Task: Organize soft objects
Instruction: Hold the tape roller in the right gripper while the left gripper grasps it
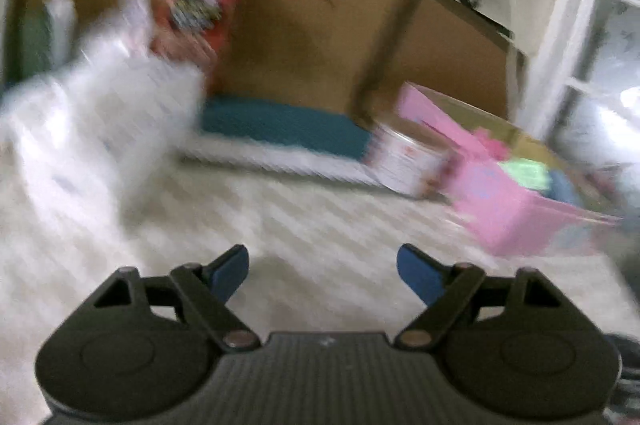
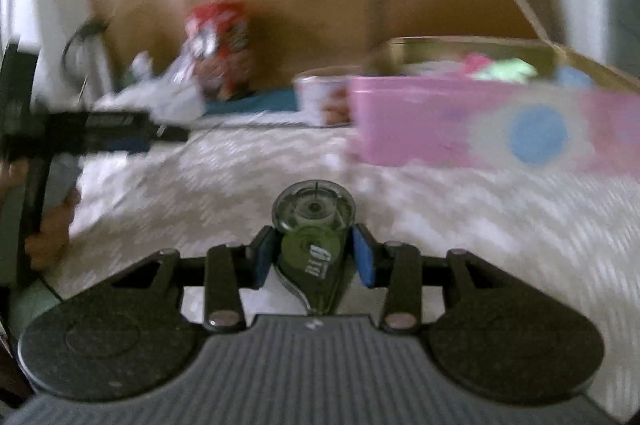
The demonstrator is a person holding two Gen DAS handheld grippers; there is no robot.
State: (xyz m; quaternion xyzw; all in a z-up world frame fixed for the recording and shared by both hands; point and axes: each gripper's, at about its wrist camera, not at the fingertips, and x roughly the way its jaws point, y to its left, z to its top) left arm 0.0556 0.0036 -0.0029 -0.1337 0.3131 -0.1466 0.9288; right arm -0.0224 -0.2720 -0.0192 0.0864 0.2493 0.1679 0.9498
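My right gripper point(image 2: 314, 253) is shut on a green and clear correction-tape dispenser point(image 2: 314, 221), its blue pads pressing both sides, above a white fuzzy cover point(image 2: 440, 225). A pink box point(image 2: 440, 121) stands ahead to the right, with green point(image 2: 508, 69) and pink soft pieces inside. In the left wrist view my left gripper point(image 1: 322, 273) is open with nothing between its fingers. The pink box point(image 1: 500, 213) lies to its right and a crumpled white plastic bag point(image 1: 80, 129) to its left. Both views are blurred.
A printed tin can point(image 1: 404, 161) stands beside the pink box. A teal cloth point(image 1: 280, 123) and a red snack bag point(image 1: 200, 5) sit against a brown board, with a cardboard box point(image 1: 440, 53) behind. A hand point(image 2: 52, 233) holds the other gripper at the far left.
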